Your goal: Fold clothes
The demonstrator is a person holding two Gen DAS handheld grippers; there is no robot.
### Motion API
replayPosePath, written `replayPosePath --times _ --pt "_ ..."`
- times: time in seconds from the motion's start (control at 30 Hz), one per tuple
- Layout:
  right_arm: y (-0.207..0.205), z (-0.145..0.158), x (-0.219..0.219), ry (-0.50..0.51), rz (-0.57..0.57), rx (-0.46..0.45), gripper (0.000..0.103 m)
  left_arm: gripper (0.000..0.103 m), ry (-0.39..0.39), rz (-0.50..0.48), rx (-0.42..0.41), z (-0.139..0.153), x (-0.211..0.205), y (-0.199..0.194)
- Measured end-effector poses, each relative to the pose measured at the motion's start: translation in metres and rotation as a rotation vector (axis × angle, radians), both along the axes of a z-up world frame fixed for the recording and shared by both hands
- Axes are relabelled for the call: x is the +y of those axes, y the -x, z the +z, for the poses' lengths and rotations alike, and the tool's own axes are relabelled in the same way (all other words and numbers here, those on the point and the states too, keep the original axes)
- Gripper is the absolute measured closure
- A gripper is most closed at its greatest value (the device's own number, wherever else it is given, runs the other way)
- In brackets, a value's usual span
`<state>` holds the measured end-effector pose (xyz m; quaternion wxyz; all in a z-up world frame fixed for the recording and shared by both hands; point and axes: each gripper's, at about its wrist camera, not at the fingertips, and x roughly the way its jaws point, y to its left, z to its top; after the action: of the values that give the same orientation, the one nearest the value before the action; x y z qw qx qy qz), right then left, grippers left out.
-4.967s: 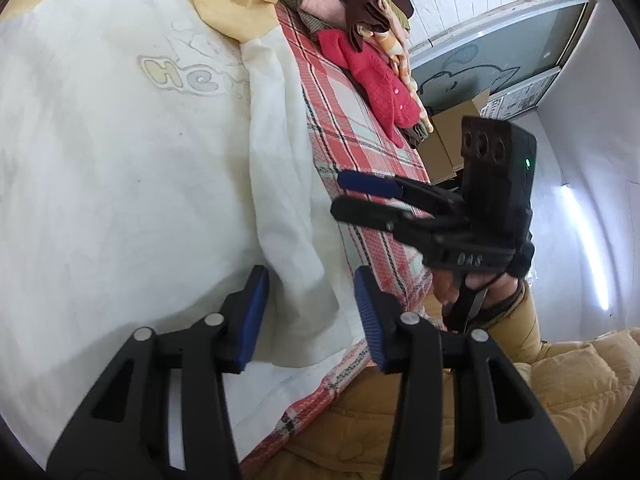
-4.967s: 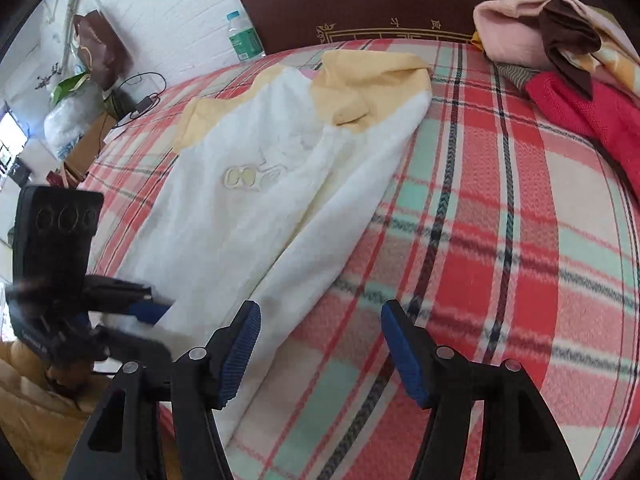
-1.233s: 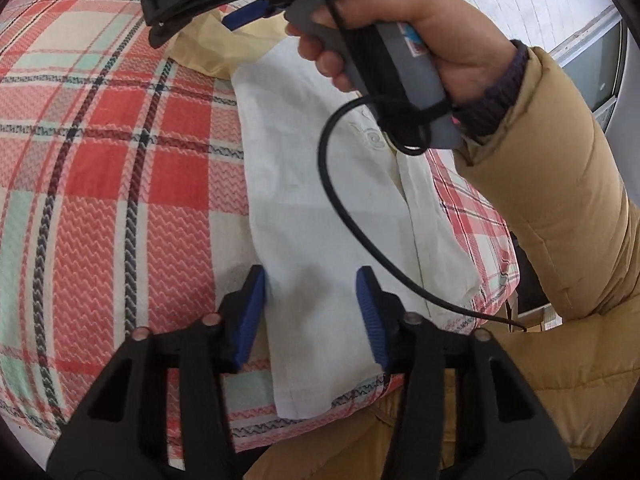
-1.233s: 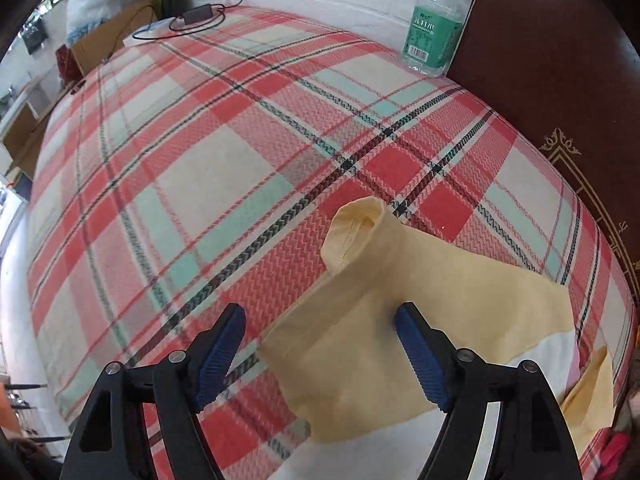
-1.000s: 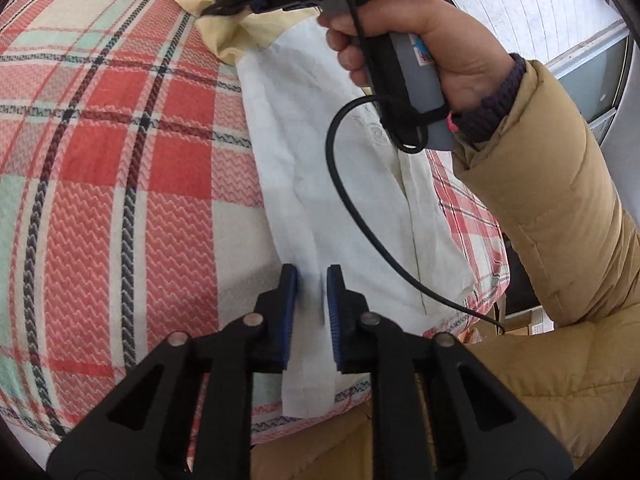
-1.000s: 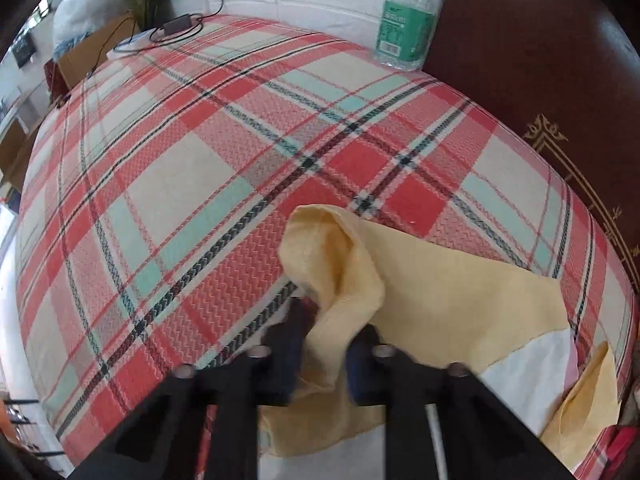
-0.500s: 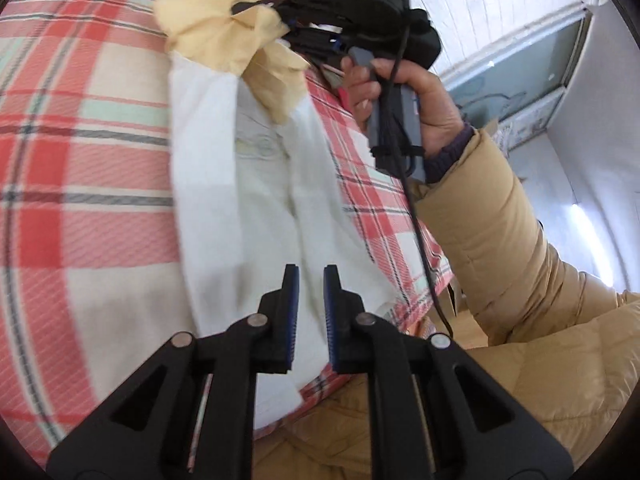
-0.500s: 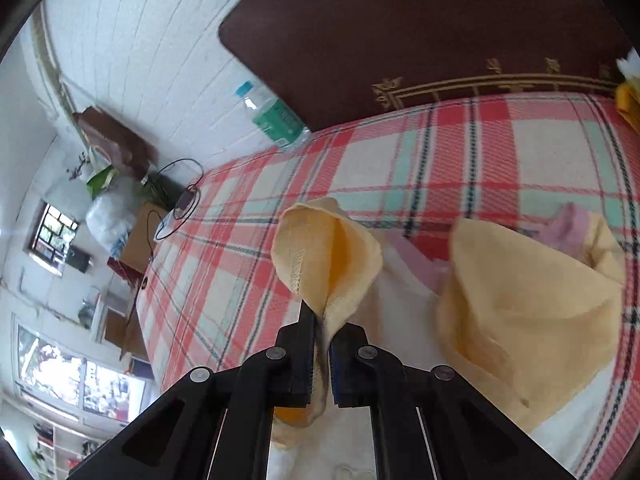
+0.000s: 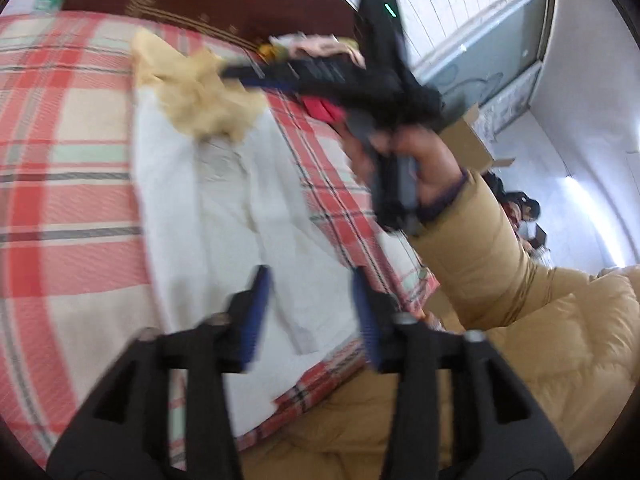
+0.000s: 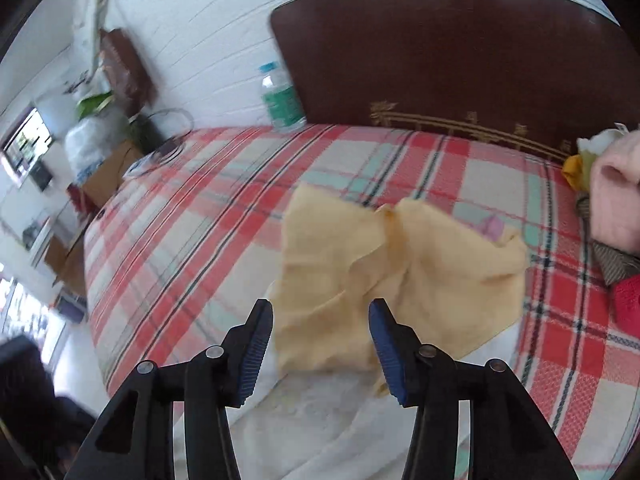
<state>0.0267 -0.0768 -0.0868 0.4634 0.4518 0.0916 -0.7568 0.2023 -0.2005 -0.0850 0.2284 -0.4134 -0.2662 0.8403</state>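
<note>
A white shirt [image 9: 224, 216] with yellow sleeves [image 9: 196, 96] lies folded lengthwise on the plaid bed [image 9: 60, 152]. Both yellow sleeves [image 10: 384, 264] are laid over its upper part. My left gripper [image 9: 308, 312] is open and empty above the shirt's hem. My right gripper [image 10: 320, 344] is open and empty just in front of the sleeves; in the left wrist view it [image 9: 248, 74] hovers by the yellow cloth.
A pile of pink and red clothes [image 10: 612, 208] sits at the bed's right side. A dark headboard [image 10: 460, 60] and a water bottle [image 10: 280, 100] stand at the far end. My tan jacket [image 9: 500, 320] is at the bed's near edge.
Both grippers have opened and let go of the shirt. The yellow sleeve that the right gripper held now lies on the shirt, and the folded-over left side lies flat.
</note>
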Motion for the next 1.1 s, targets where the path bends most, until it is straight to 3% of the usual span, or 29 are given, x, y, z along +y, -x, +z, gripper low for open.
replayPosePath --times 0.13,0.23,0.3,0.37,0.4,0.63,0.8,0.87,0.93,0.97,1.07,1.1 --pt "-0.052 -0.031 -0.005 -0.01 0.168 -0.189 0.052 0.046 0.03 0.119 -0.066 -0.013 -0.032 -0.007" --pt "-0.078 -0.059 -0.008 -0.046 0.189 -0.268 0.052 0.046 0.043 0.138 -0.114 -0.029 -0.03 -0.008" --pt "-0.082 -0.064 -0.01 -0.016 0.178 -0.274 0.053 0.046 0.052 0.118 -0.13 -0.037 -0.029 -0.012" --pt "-0.083 -0.068 -0.013 0.017 0.165 -0.271 0.077 0.046 0.06 0.099 -0.142 -0.042 -0.022 -0.016" --pt "-0.08 -0.069 -0.016 0.024 0.161 -0.279 0.1 0.046 0.064 0.09 -0.146 -0.041 -0.015 -0.018" --pt "-0.068 -0.042 0.022 0.079 0.098 -0.223 0.1 0.045 0.057 0.046 -0.088 -0.021 -0.006 -0.032" --pt "-0.051 -0.053 0.045 -0.021 -0.017 -0.233 0.096 0.044 0.072 0.03 -0.099 -0.024 -0.001 -0.025" --pt "-0.06 -0.054 0.044 0.004 0.022 -0.255 0.086 0.044 0.074 0.02 -0.118 -0.029 0.003 -0.023" --pt "-0.077 -0.05 0.033 0.031 0.084 -0.253 0.049 0.044 0.074 0.009 -0.133 -0.033 0.007 -0.023" --pt "-0.086 -0.048 0.028 0.045 0.115 -0.252 0.045 0.044 0.074 0.003 -0.137 -0.035 0.008 -0.023" --pt "-0.095 -0.053 0.015 0.028 0.154 -0.24 0.046 0.044 0.081 -0.005 -0.146 -0.037 0.011 -0.025" --pt "-0.096 -0.056 0.011 0.018 0.163 -0.236 0.064 0.044 0.088 -0.003 -0.148 -0.037 0.012 -0.027"
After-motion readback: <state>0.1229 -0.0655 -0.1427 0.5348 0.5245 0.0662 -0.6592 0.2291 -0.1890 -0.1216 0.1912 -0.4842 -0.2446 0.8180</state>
